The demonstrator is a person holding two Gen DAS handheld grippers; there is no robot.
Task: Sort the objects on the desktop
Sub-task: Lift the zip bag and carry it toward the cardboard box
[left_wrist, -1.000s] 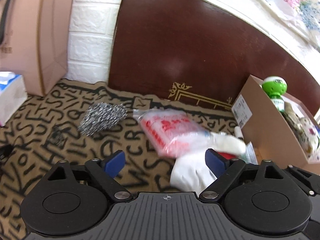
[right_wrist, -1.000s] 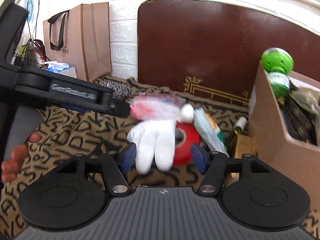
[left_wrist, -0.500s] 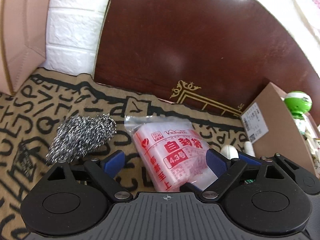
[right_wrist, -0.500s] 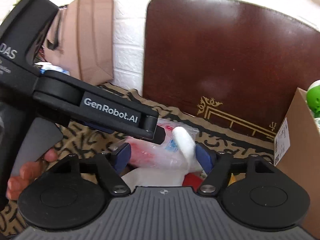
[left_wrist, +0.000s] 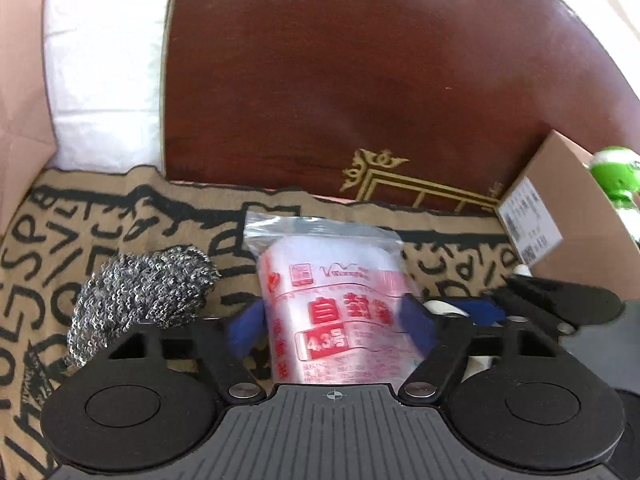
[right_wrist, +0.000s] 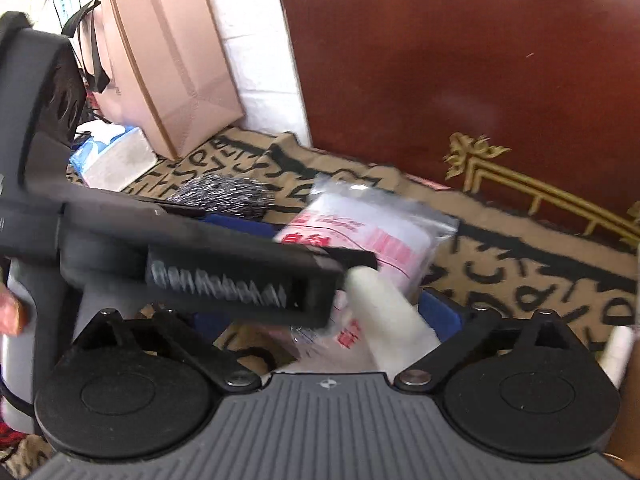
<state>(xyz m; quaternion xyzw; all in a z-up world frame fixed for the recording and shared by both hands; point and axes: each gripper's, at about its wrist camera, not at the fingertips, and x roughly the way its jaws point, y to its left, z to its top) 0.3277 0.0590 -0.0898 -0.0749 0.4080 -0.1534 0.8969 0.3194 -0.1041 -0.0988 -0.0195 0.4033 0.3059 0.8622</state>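
A clear zip bag pack with red print lies on the patterned cloth. My left gripper is open, its blue pads on either side of the pack. The pack also shows in the right wrist view. My right gripper is open around a white glove, close to the left gripper's body. A steel wool scourer lies left of the pack.
A cardboard box with a green-capped bottle stands at the right. A dark wooden board leans on the white wall. A pink paper bag and a tissue pack are at the back left.
Both grippers moved forward and down. The left gripper's pads now straddle the zip bag pack. The right gripper closed in on the white glove; the red tape roll is out of view.
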